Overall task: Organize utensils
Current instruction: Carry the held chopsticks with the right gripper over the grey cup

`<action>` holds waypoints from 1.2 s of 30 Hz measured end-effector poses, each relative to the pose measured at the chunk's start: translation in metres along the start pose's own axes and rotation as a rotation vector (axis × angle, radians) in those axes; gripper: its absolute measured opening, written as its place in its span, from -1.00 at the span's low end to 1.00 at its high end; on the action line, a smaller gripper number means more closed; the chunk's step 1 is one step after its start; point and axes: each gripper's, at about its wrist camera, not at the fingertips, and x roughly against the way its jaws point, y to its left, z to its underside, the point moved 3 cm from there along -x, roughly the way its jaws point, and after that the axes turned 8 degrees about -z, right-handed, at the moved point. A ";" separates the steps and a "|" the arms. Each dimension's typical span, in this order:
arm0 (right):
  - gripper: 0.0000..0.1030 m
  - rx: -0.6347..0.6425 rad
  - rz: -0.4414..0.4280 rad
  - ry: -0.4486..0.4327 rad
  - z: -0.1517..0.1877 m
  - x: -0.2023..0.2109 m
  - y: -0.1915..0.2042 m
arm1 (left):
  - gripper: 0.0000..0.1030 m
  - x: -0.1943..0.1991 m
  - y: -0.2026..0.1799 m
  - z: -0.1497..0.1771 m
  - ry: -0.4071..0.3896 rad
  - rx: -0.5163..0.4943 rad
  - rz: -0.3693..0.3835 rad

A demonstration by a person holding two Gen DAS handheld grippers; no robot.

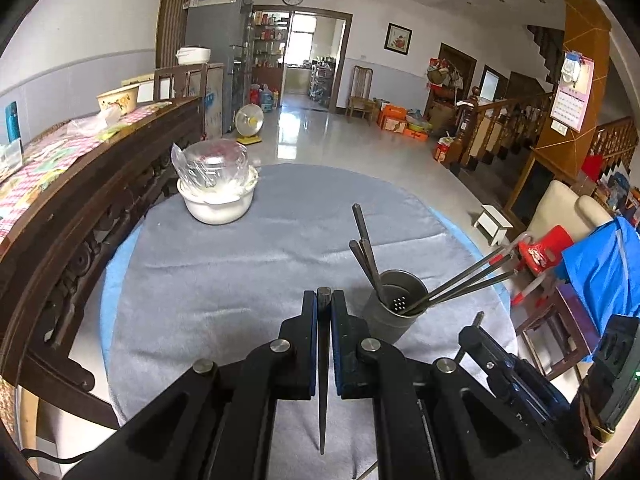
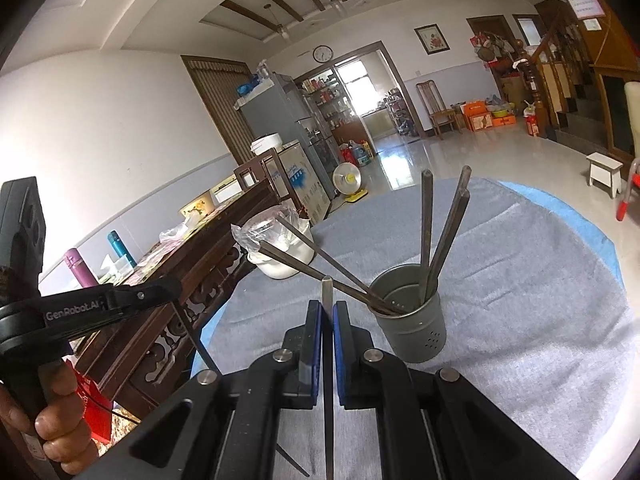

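A grey metal utensil holder (image 1: pixel 394 314) (image 2: pixel 412 322) stands on the round table's grey cloth (image 1: pixel 240 272) with several dark chopsticks (image 1: pixel 366 248) (image 2: pixel 426 220) leaning out of it. My left gripper (image 1: pixel 324 296) is shut on a single dark chopstick (image 1: pixel 323 380), just left of the holder. My right gripper (image 2: pixel 327 305) is shut on a silvery chopstick (image 2: pixel 328 400), also just left of the holder. In the right wrist view the left gripper (image 2: pixel 174 286) sits at the left, held by a hand (image 2: pixel 56 432). The right gripper (image 1: pixel 478 334) shows at the lower right of the left wrist view.
A white bowl (image 1: pixel 218 204) (image 2: pixel 286 260) with a plastic-wrapped bowl on top stands at the table's far left. A dark carved sideboard (image 1: pixel 100 184) runs along the left. A red stool (image 1: pixel 544 252) and a cream chair (image 1: pixel 568 208) stand beyond the right edge.
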 end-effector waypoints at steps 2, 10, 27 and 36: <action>-0.87 0.008 0.001 -0.003 -0.001 0.002 0.003 | -0.87 0.004 0.001 -0.001 -0.011 0.000 -0.010; -0.87 0.028 0.004 -0.022 -0.011 0.015 0.009 | -0.87 0.017 0.006 -0.006 -0.032 0.007 -0.013; -0.87 0.053 0.024 -0.084 -0.045 0.031 0.018 | -0.87 0.021 0.000 -0.026 -0.040 -0.001 0.025; -0.87 0.097 0.059 -0.156 -0.095 0.044 0.020 | -0.87 0.032 -0.018 -0.063 -0.046 -0.037 0.131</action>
